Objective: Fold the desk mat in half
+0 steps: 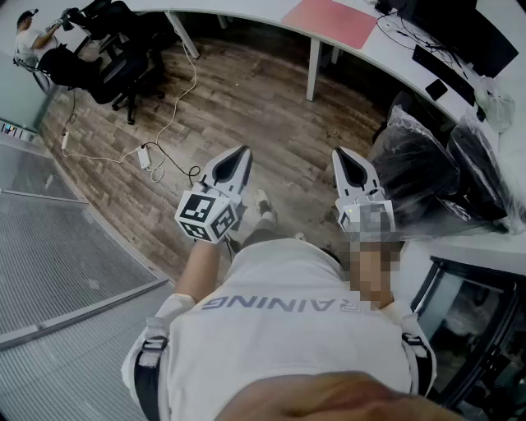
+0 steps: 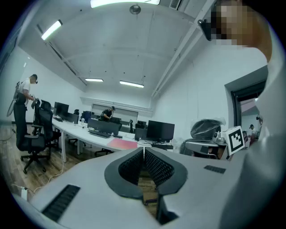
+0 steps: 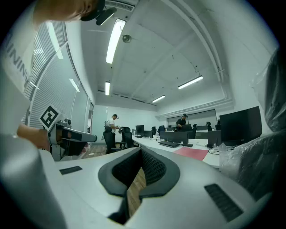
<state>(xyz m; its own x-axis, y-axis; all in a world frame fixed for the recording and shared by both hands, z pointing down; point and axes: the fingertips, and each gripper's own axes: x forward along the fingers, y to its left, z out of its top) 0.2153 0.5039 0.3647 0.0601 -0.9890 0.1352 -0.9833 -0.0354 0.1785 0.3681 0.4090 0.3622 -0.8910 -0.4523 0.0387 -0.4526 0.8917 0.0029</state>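
Over the wood floor [image 1: 246, 99], in the head view, I saw both grippers held out in front of the wearer's white shirt [image 1: 288, 316], well apart from the work. The left gripper [image 1: 241, 154] and the right gripper [image 1: 342, 156] pointed side by side toward the white table [image 1: 386, 67]. The pink mat [image 1: 330, 20] lay flat and unfolded on that table, at its near edge. A keyboard [image 1: 433, 64] sat on the table to the mat's right. Chairs wrapped in plastic [image 1: 415, 168] stood just right of the right gripper.

Along the left gripper view, I read the left gripper [image 2: 144, 151] as closed, its jaws pressed together at the tips with nothing between them. Beyond them the mat [image 2: 123, 143] showed as a pink patch on the table, far off and untouched. The right gripper's marker cube [image 2: 235, 139] sat at the right of that picture.

Along the right gripper view, the right gripper [image 3: 140, 151] was likewise closed and empty, jaws meeting at the tips. The mat [image 3: 193, 153] lay on the table ahead and to the right, well clear of it. The left gripper's cube [image 3: 50, 117] showed at the left.
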